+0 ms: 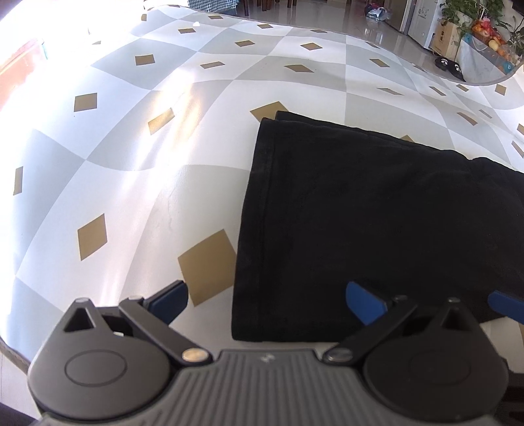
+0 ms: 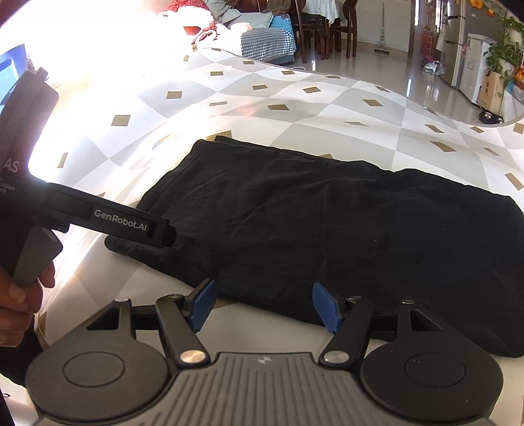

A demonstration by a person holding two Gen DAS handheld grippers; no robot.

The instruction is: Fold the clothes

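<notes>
Left wrist view: the left claw [image 1: 267,298] stands with jaws apart, nothing between them, at the near edge of the folded black garment [image 1: 376,222]. The garment lies flat on the checkered tabletop [image 1: 131,164]. A potted plant [image 1: 471,13] and slippers [image 1: 450,65] stand beyond.

Right wrist view: the right claw [image 2: 263,306] is parted and empty over the garment's [image 2: 311,222] near edge. The left claw's finger [image 2: 131,224] overhangs the cloth's left end; a hand [image 2: 19,295] grips its handle. Chairs [image 2: 327,29] stand beyond.

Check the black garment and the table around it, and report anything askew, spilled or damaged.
Nothing stands out. The black garment lies folded into a rough rectangle on the checked tablecloth, with only soft wrinkles. No spill or tear shows. Both hand-held grippers hang open at its near edge.
</notes>
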